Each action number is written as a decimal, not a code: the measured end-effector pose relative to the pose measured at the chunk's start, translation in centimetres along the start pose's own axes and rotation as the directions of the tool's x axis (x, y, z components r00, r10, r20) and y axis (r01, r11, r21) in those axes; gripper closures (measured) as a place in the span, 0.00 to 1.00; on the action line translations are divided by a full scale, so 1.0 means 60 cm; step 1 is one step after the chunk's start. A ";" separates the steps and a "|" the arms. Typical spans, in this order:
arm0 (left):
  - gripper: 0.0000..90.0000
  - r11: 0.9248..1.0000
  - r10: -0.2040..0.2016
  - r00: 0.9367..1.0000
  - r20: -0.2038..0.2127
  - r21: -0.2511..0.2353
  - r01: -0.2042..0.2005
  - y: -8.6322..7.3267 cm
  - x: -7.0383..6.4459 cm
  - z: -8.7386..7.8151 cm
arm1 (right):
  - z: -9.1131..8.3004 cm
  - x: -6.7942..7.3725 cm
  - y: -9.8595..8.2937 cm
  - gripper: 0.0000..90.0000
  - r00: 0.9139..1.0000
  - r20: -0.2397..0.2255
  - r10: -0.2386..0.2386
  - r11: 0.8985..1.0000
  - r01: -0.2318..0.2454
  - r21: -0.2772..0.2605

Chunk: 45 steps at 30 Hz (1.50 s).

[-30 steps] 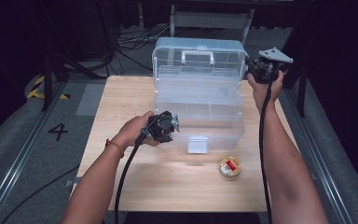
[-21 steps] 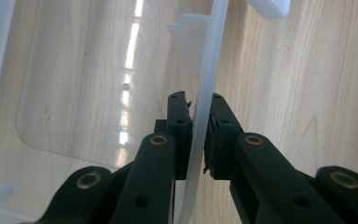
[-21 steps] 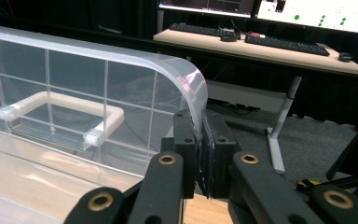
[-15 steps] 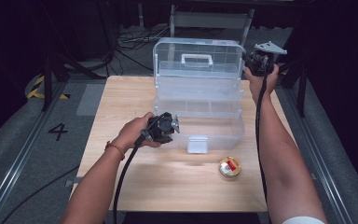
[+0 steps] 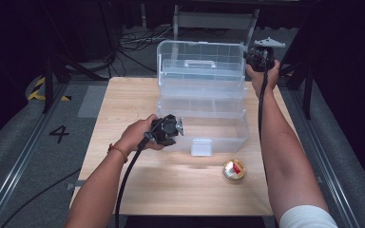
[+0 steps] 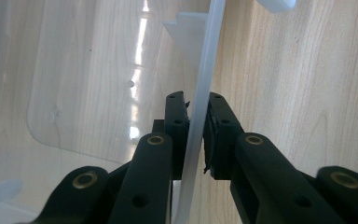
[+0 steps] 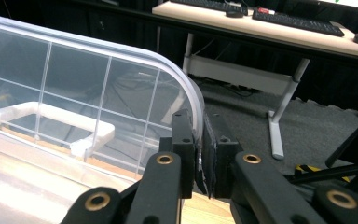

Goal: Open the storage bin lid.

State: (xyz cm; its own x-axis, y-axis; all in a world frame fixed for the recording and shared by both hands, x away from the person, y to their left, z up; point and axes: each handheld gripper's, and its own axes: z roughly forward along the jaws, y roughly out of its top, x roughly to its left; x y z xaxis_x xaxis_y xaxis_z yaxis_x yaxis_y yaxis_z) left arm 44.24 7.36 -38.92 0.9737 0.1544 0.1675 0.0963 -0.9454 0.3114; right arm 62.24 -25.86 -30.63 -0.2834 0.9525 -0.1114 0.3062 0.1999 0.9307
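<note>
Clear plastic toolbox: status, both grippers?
Left gripper shut on front wall of clear plastic toolbox. Right gripper shut on raised clear lid rim. Small round tin on wooden table, clear of box.

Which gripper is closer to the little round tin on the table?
Left. The left gripper clamps the clear box's front wall, a short way from the tin. The right gripper grips the raised lid at the far edge.
</note>
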 end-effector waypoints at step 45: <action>0.87 0.995 -0.037 0.998 -0.043 -0.091 0.033 -0.015 -0.011 0.007 | 0.105 -0.031 -0.011 0.91 0.995 -0.047 0.087 0.975 -0.076 0.207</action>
State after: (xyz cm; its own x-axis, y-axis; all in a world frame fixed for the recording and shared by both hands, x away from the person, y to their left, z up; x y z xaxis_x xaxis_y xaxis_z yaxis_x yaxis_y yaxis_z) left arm 43.61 7.97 -39.69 0.9597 0.2013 0.1961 0.1089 -0.9097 0.4008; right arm 68.28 -26.32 -33.21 -0.2983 0.9544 -0.0132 0.5084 0.1706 0.8440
